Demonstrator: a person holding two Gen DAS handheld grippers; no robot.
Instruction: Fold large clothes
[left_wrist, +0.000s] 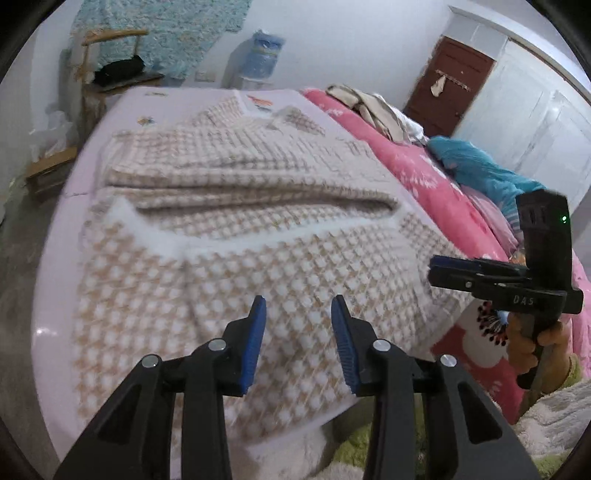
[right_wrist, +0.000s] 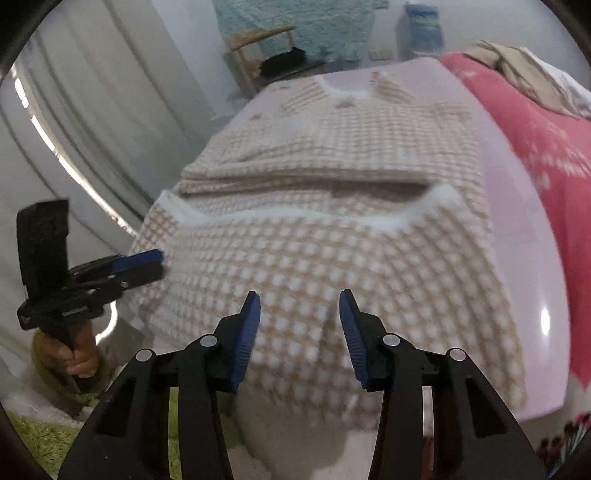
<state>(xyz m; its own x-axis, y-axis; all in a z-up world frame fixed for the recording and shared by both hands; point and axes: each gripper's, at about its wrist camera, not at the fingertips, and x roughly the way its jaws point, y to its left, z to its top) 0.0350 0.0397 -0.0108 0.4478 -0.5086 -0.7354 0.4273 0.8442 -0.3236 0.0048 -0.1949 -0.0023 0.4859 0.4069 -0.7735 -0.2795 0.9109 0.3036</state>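
A large beige-and-white checked garment (left_wrist: 236, 258) (right_wrist: 332, 258) lies spread on a pale lilac sheet (left_wrist: 59, 258) on the bed, with its far part folded across in layers and a white fleecy edge showing. My left gripper (left_wrist: 299, 301) hovers open over the garment's near hem, and nothing is between its blue pads (left_wrist: 255, 343). My right gripper (right_wrist: 299, 295) hangs open over the same hem, also empty. In the left wrist view the right gripper (left_wrist: 434, 271) sits off the garment's right edge, held by a hand (left_wrist: 535, 347). In the right wrist view the left gripper (right_wrist: 160, 262) is at the garment's left edge.
A pink flowered blanket (left_wrist: 406, 166) covers the bed's right side, with a teal cloth (left_wrist: 476, 166) and a pile of clothes (left_wrist: 373, 107) on it. Beyond the bed stand a wooden chair (left_wrist: 110, 55), a water dispenser (left_wrist: 264, 55) and a brown door (left_wrist: 450, 85). Curtains (right_wrist: 92, 110) hang left.
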